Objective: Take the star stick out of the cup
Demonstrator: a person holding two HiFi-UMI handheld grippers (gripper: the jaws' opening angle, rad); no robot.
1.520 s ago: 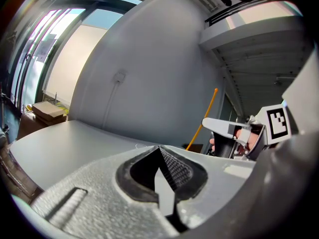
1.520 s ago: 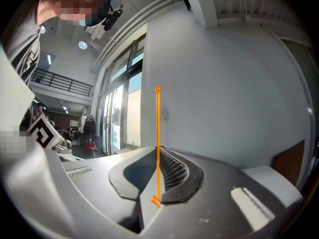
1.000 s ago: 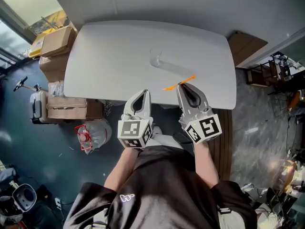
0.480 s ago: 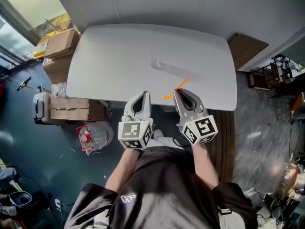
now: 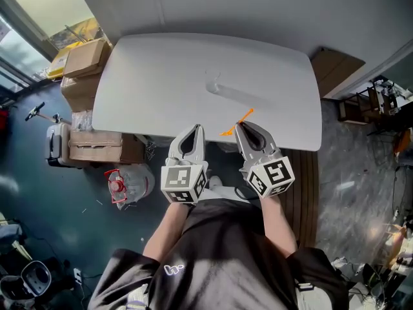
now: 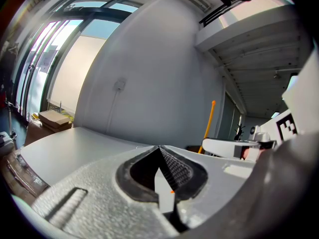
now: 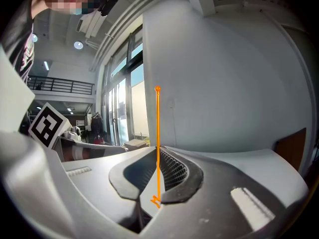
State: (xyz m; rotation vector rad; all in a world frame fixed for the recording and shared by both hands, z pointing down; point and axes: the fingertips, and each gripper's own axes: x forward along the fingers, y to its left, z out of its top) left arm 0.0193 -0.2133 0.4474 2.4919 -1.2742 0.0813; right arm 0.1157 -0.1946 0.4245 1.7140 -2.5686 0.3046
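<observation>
The star stick [image 7: 158, 133] is already out of the cup [image 5: 211, 82], so this step looks nearly done. The right claw [image 7: 157, 151] is pinching the thin orange stick tight, just over the near edge of the tabletop [image 5: 161, 63], well apart from the cup. The left claw [image 6: 160, 148] is sitting closed with nothing in it. Next, the stick probably needs laying down softly.

Left tool [image 6: 160, 149] with jaws pressed together and nothing between them, grey desk [image 6: 70, 151] stretching ahead and to its left, thin orange stick [image 6: 208, 126] standing upright to its right, rising from the right tool [image 6: 234, 147], cardboard boxes [image 6: 50, 118] far left.
</observation>
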